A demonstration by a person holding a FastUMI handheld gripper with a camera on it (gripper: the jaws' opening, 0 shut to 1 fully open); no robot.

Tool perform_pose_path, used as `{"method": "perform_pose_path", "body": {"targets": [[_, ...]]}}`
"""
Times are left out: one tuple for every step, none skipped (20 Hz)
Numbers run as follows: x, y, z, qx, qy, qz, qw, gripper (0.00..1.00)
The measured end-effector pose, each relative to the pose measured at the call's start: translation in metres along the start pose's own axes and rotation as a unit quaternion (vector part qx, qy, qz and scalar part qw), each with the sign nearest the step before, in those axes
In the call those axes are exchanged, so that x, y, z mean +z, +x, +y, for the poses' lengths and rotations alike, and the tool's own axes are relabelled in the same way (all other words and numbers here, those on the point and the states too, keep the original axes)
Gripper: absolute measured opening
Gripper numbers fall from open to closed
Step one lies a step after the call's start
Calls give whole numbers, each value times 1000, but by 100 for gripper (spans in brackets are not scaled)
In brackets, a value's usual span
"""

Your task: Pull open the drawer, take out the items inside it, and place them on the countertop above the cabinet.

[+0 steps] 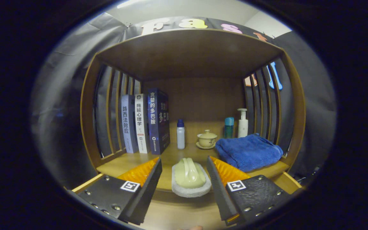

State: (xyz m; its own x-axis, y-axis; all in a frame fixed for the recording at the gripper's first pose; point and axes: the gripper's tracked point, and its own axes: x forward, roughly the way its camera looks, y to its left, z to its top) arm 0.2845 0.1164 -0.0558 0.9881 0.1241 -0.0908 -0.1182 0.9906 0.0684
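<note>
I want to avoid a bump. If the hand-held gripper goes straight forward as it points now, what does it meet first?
Probably the scrub brush on the countertop's front edge. It sits between the open fingers of the hand-held gripper. Depth is unclear, so the fingers may pass on both sides of it.

Your light comes from overhead: a ceiling strip [129,3] burns near white above the cabinet [187,48].

Under the cabinet's top board the back panel [200,99] sits dim and brown, falling darker toward its upper corners. The countertop [171,156] catches a soft sheen mid-shelf with no hard glare.

The white bottle [180,134] and pump bottle [242,123] read bright and clean. The towel [248,150] holds saturated colour and visible nap.

Your gripper [184,174] fingers stand apart, in shade, and slightly soft, being so close to the lens. The scrubber [190,177] between them is evenly lit.

Fisheye bends the cabinet's side posts outward. The wall cloth at the sides is murky and smeared.
</note>
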Motion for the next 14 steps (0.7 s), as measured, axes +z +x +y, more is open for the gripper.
{"method": "perform_pose_path", "body": {"targets": [[0,-1,0,1,0,0,1000,84],[0,-1,0,1,0,0,1000,84],[1,-1,0,1,0,0,1000,84],[1,0,-1,-1,-1,-1,1000,84],[4,-2,-3,-5,-1,-6,1000,84],[5,-3,-7,-15,-1,-11,1000,84],[8,-8,-7,-19,0,-16,1000,85],[8,-15,-4,-16,5,-18,1000,85],[7,-24,1,-12,8,-17,1000,85],[6,-35,3,-12,4,-15,1000,85],[7,-49,5,-15,-3,-13,1000,85],[6,-61,9,-13,-9,-12,1000,85],[4,-77,13,-14,-13,-10,1000,85],[0,-93,16,-15,-17,-4,1000,85]]}}
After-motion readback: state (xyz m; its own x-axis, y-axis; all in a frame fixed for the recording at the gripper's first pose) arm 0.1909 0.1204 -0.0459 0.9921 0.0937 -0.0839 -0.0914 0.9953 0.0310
